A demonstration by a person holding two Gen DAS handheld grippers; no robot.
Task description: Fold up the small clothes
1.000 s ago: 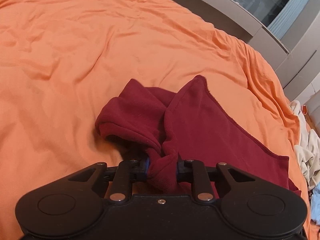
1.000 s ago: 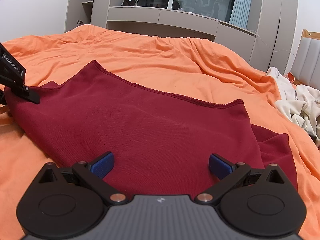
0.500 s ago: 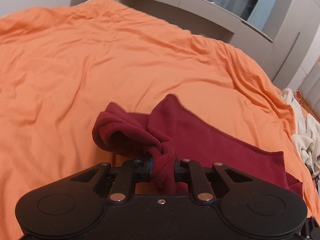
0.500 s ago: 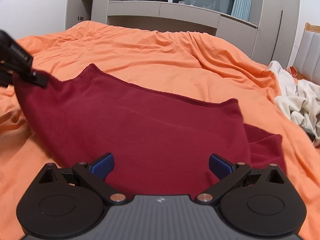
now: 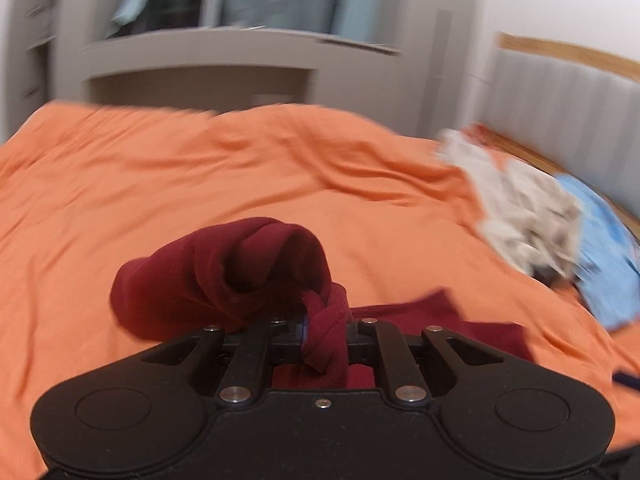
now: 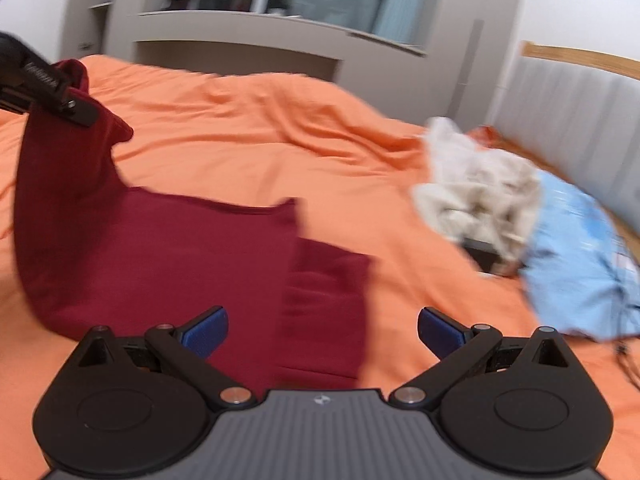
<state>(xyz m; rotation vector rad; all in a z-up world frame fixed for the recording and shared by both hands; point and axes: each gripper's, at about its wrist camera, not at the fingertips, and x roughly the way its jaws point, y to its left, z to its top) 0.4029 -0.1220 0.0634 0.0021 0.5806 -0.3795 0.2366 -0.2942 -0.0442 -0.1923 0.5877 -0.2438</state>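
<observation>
A dark red garment (image 5: 208, 280) lies partly on the orange bed sheet (image 5: 200, 184). My left gripper (image 5: 324, 332) is shut on a bunched corner of it, which hangs lifted off the bed in a rolled fold. In the right wrist view the same garment (image 6: 160, 248) rises at the left to the left gripper (image 6: 48, 92), while its right part lies flat. My right gripper (image 6: 322, 326) hovers open over the garment's near right edge. Nothing sits between its blue pads (image 6: 206, 330).
A crumpled cream pile of clothes (image 6: 476, 184) and a light blue garment (image 6: 580, 256) lie at the bed's right side by the grey padded headboard (image 6: 580, 120). Grey cabinets (image 6: 240, 28) stand beyond the far edge. Both views are motion-blurred.
The left gripper has risen and rolled with the red corner, lifting that side off the bed. Both views swung right, bringing the clothes pile into view. The right gripper rose and stays open.
</observation>
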